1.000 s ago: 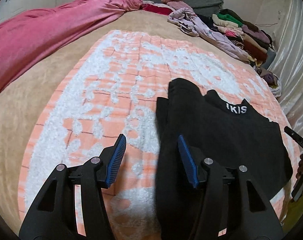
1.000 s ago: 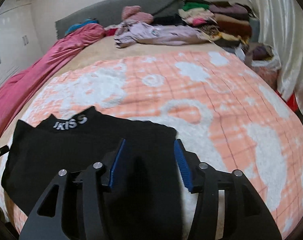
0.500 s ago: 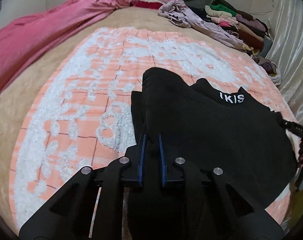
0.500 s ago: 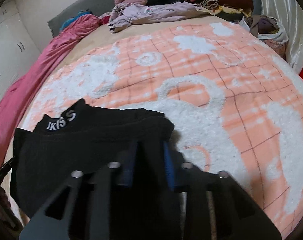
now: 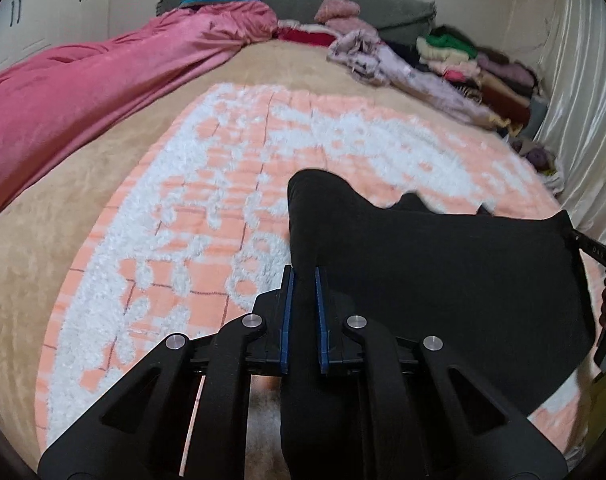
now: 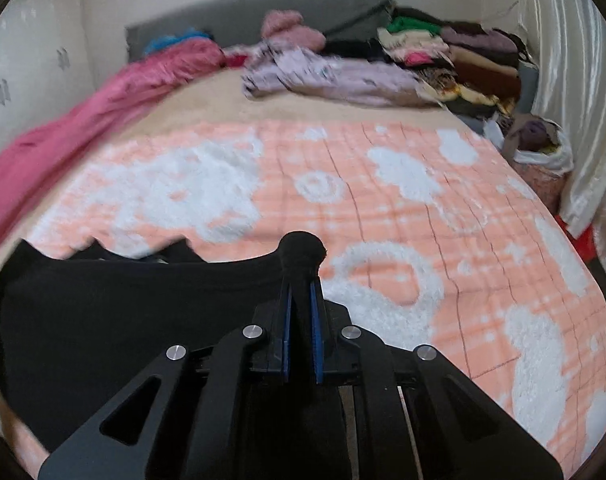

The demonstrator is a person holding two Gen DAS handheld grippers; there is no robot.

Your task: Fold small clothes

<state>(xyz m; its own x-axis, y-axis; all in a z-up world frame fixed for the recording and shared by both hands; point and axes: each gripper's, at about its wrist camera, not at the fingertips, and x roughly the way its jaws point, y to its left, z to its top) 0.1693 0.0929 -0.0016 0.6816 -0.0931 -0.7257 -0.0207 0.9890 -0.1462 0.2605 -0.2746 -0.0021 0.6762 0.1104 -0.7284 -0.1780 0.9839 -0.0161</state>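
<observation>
A bed (image 5: 83, 216) carries an orange-and-white blanket (image 5: 231, 184) across its middle, a pink quilt (image 5: 83, 92) along its left edge, and a heap of clothes (image 6: 443, 60) at its head-end right corner. A black garment (image 5: 443, 280) lies over the blanket's near edge. The left tool (image 5: 301, 276) pinches the garment's left corner; the right tool (image 6: 301, 286) pinches its right corner, the cloth stretched between them.
</observation>
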